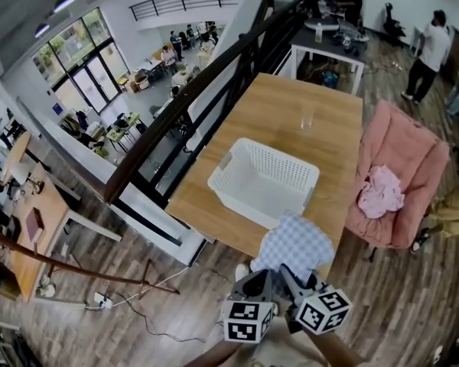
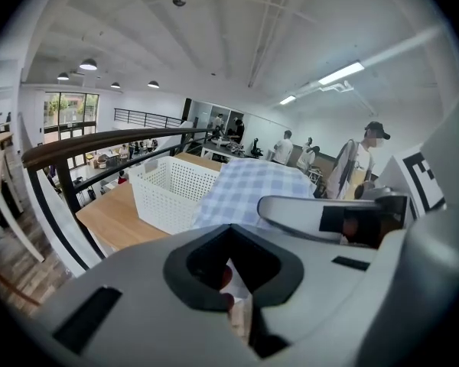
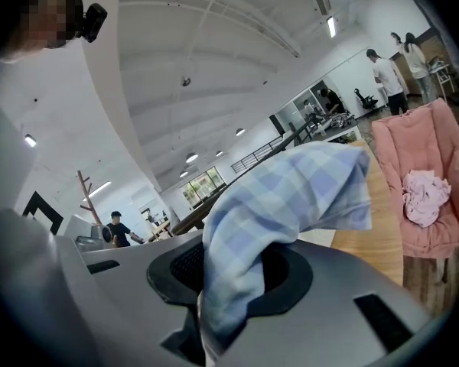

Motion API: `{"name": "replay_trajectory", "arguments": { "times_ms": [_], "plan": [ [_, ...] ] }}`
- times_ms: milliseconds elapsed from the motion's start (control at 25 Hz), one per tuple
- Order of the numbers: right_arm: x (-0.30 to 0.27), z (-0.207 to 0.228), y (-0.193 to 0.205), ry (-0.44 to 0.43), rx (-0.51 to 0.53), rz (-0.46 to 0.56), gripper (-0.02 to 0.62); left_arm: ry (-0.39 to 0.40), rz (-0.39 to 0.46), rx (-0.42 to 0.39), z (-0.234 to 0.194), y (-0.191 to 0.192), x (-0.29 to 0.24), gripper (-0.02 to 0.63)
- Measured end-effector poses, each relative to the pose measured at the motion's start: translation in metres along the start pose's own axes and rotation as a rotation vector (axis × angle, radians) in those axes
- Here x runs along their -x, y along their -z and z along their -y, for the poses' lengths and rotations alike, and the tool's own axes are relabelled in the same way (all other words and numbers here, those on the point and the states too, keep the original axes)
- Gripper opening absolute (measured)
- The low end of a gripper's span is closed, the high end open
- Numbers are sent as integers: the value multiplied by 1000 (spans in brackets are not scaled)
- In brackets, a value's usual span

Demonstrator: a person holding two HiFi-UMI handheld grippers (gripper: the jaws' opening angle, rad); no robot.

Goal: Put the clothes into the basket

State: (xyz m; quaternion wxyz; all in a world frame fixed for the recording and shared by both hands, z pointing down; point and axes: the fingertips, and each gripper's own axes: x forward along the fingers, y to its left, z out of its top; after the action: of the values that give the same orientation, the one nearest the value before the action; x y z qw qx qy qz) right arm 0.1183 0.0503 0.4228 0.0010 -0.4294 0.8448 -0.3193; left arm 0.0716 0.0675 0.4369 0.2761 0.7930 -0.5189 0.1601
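Note:
A blue checked cloth (image 1: 294,245) hangs over the near edge of the wooden table (image 1: 271,102), just short of the white slotted basket (image 1: 222,182). My right gripper (image 1: 292,278) is shut on it; in the right gripper view the cloth (image 3: 283,205) rises straight out of the jaws (image 3: 229,281). My left gripper (image 1: 266,280) sits close beside the right one under the cloth's edge. In the left gripper view its jaws (image 2: 237,281) stand together with only a thin slit and no cloth in them; the cloth (image 2: 249,189) and the basket (image 2: 172,193) lie ahead.
A pink garment (image 1: 381,192) lies on a pink chair (image 1: 405,147) right of the table. A clear glass (image 1: 307,119) stands on the table beyond the basket. A black railing (image 1: 183,98) runs along the table's left side, over a lower floor. People stand at the far right.

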Motion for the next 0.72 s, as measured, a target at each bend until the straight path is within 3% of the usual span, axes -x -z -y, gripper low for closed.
{"name": "replay_trajectory", "arguments": {
  "times_ms": [400,720],
  "plan": [
    [-71,4,-43,-15,8,8,106,17,40,18,-46,-62,-37,0],
    [-126,13,-67,34,-48,25,107,52,31,2,-89,-100,-64,0]
  ]
}}
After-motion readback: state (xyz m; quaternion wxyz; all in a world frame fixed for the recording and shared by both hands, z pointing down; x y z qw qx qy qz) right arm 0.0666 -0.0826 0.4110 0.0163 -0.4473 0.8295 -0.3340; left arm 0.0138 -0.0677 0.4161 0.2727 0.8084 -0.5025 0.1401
